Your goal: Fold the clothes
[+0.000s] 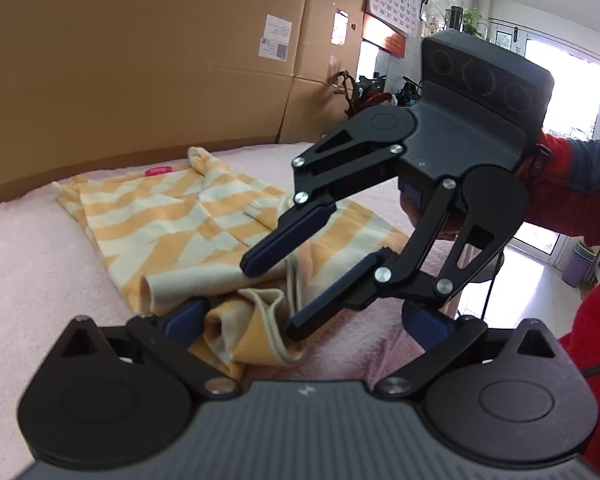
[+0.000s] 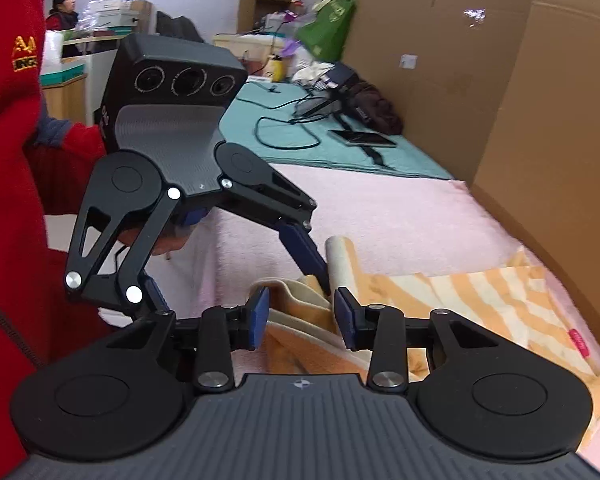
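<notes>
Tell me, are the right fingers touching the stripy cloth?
Cannot tell. In the right wrist view the open right gripper straddles a fold of the striped cloth, but neither contact nor a gap shows plainly.

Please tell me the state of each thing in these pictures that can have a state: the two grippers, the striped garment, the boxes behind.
left gripper: open, over the bunched end of the garment.
right gripper: open, fingers astride the bunched cloth, gripping nothing.
striped garment: partly spread on the pink towel, near end crumpled.
pink tag: lying flat on the garment.
cardboard boxes: closed, upright behind the bed.
</notes>
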`<state>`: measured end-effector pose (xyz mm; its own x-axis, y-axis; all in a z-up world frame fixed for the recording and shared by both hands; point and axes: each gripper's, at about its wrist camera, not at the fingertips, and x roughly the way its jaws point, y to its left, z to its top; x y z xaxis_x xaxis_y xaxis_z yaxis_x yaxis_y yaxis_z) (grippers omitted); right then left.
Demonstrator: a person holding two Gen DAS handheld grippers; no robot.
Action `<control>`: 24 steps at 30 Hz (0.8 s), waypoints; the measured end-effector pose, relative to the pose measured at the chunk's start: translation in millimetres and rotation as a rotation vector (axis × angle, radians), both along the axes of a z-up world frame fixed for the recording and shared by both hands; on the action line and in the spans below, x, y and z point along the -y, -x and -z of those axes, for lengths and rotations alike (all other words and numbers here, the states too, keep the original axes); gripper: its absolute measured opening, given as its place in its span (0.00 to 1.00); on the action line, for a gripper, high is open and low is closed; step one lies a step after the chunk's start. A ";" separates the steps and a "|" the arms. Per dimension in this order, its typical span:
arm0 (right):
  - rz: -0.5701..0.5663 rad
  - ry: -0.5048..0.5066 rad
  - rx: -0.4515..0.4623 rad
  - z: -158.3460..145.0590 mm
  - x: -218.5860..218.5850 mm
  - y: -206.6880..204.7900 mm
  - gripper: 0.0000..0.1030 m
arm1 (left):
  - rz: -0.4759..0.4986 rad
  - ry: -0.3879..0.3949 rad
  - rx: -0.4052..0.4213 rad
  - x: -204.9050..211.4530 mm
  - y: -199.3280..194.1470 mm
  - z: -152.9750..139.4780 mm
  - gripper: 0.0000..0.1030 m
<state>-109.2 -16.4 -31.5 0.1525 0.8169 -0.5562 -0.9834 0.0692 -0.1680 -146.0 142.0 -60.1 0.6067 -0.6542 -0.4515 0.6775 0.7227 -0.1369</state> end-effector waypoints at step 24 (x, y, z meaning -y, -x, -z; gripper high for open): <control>0.221 -0.018 -0.345 32.0 55.1 15.6 0.52 | 0.180 0.009 -0.176 -11.5 -52.8 0.8 0.99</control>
<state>-124.8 -71.5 -63.6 0.1328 0.7953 -0.5914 -0.9429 0.2853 0.1718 -93.3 153.5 -60.9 0.3925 -0.7493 -0.5333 0.7604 0.5906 -0.2702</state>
